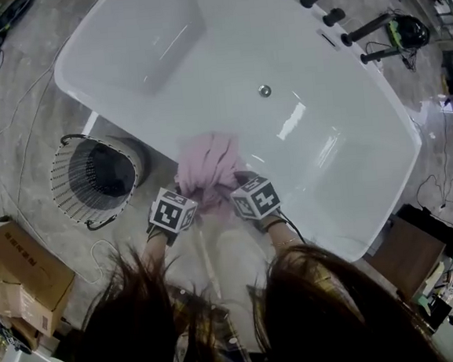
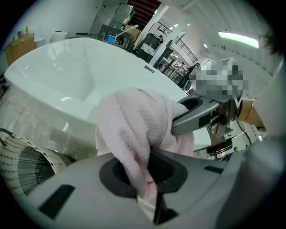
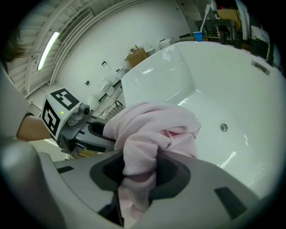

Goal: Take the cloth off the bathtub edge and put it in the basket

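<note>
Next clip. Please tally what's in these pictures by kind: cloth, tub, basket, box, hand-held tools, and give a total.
pink cloth: 1
bathtub: 1
wire basket: 1
cardboard box: 1
tools: 2, the left tool and the right tool, both shut on the pink cloth
Total: 6

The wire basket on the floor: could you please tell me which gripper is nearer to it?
Left. The left gripper grips the pink cloth on the side towards the wire basket; the right gripper grips it on the far side.
</note>
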{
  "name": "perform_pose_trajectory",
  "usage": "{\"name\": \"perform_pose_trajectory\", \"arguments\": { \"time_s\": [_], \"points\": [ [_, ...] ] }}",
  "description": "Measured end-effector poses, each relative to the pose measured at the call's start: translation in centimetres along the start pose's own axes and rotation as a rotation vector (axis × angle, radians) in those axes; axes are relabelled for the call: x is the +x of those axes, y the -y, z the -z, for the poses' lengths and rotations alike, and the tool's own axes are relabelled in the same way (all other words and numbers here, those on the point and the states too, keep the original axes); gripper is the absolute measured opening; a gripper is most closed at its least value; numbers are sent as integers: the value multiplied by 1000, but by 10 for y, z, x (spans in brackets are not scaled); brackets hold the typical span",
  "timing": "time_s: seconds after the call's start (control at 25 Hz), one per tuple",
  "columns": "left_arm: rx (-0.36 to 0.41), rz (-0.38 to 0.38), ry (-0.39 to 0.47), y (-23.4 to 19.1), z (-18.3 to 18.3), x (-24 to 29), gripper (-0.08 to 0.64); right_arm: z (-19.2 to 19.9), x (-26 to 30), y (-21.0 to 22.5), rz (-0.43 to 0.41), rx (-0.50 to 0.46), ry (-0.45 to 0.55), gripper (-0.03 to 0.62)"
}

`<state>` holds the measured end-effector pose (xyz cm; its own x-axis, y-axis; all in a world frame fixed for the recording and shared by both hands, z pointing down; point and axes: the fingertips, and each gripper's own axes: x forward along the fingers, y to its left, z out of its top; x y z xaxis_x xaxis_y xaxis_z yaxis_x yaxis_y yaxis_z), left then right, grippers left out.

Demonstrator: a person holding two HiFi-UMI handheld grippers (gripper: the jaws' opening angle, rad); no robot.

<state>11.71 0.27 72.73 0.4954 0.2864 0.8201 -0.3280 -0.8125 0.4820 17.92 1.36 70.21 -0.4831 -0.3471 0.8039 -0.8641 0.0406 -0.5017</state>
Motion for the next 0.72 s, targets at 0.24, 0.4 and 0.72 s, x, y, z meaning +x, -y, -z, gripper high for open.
{"name": "perform_pose_trajectory", "arguments": {
  "time_s": [0.24,0.4,0.72],
  "points": [
    [1,-31,27,-3,-13,-17,60,-20,-8,-9,-22,-25,39,153],
    [-23,-57,63,-6,-22,-32,60,-37,-14,-20,-34,-61,60,153],
    [-58,-117,158,-12,-47,-75,58,-81,-33,-46,-61,-144,102,153]
  ]
}}
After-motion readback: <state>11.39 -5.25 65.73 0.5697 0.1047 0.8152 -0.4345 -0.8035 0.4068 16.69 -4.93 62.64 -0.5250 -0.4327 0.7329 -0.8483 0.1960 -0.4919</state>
